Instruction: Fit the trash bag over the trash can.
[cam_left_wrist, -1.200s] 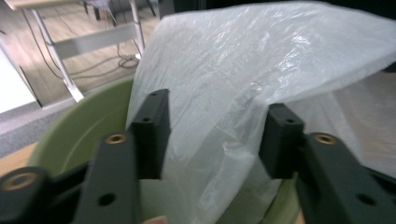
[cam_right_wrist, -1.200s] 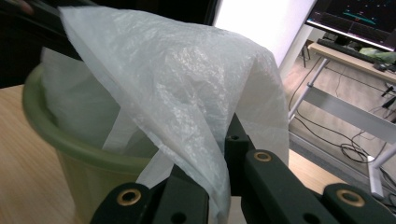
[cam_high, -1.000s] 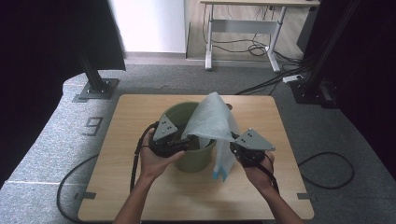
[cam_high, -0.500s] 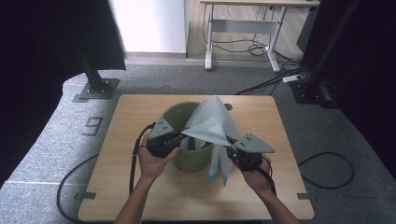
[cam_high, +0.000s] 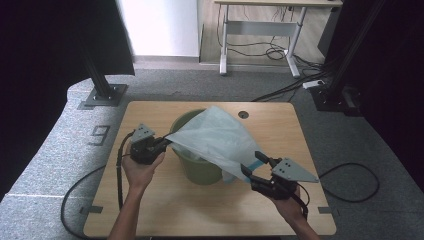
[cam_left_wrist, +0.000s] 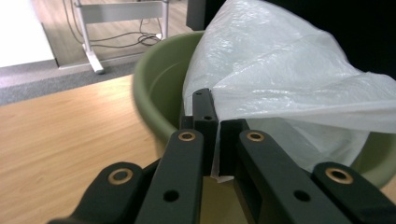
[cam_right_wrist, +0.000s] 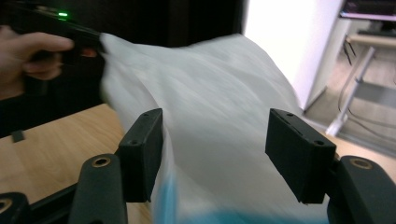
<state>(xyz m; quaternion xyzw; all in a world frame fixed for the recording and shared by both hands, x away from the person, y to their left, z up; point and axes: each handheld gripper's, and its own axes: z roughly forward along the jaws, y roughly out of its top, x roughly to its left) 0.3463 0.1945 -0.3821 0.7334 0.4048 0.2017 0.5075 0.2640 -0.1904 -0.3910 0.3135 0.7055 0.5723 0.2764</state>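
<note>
A green bin (cam_high: 197, 170) stands in the middle of the wooden table (cam_high: 150, 210). A translucent white plastic bag (cam_high: 220, 137) with a blue strip at its edge stretches over the bin's mouth. My left gripper (cam_high: 166, 143), left of the bin, is shut on the bag's edge. The left gripper view shows its jaws (cam_left_wrist: 215, 107) pinching the film (cam_left_wrist: 280, 70) in front of the bin's rim (cam_left_wrist: 154, 79). My right gripper (cam_high: 253, 164) is at the bin's near right. Its jaws (cam_right_wrist: 215, 144) have just been opening and stand wide, with the bag (cam_right_wrist: 210, 102) loose between them.
A round cable hole (cam_high: 243, 114) sits near the table's far edge. Black cables trail from both grippers over the table's near edge. Black stands (cam_high: 102, 92) rise at the far left and far right, and a white desk frame (cam_high: 260, 35) stands beyond.
My left gripper shut on the bag's edge and pulled it left, away from the bin. The right gripper moved nearer and to the right, and its jaws opened off the bag. The bag now lies lower and wider.
</note>
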